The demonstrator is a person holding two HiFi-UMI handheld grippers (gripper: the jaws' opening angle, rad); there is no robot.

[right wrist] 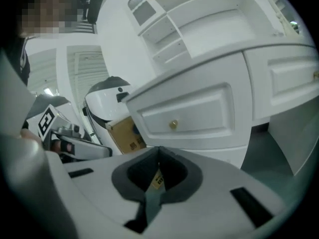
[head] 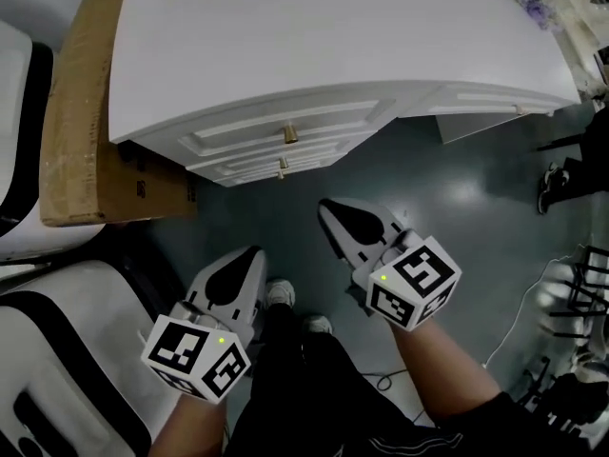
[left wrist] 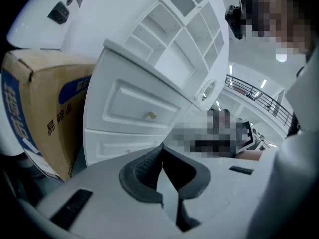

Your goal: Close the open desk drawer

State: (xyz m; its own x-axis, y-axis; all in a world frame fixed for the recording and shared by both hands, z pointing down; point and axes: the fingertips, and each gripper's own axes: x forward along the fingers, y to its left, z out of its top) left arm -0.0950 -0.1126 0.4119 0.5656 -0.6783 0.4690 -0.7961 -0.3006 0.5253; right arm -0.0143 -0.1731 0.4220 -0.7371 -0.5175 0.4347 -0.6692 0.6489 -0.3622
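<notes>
The white desk point(head: 314, 36) fills the top of the head view. Its left drawer stack faces me, an upper drawer point(head: 285, 133) and a lower drawer point(head: 282, 167), each with a brass knob. The upper drawer's front seems to stand slightly forward of the lower; how far it is open I cannot tell. Both grippers hang in front of the stack, apart from it. My left gripper point(head: 251, 253) is shut and empty, its tips meeting point(left wrist: 161, 151) below the upper drawer point(left wrist: 151, 115). My right gripper point(head: 326, 208) is also shut and empty point(right wrist: 158, 152), pointing at the upper drawer point(right wrist: 173, 125).
A cardboard box point(head: 86, 112) leans against the desk's left side. White and black chairs point(head: 67, 341) stand at the left. My legs and shoes point(head: 281, 293) are below the grippers. Cables point(head: 533, 303) and dark gear lie on the floor at right.
</notes>
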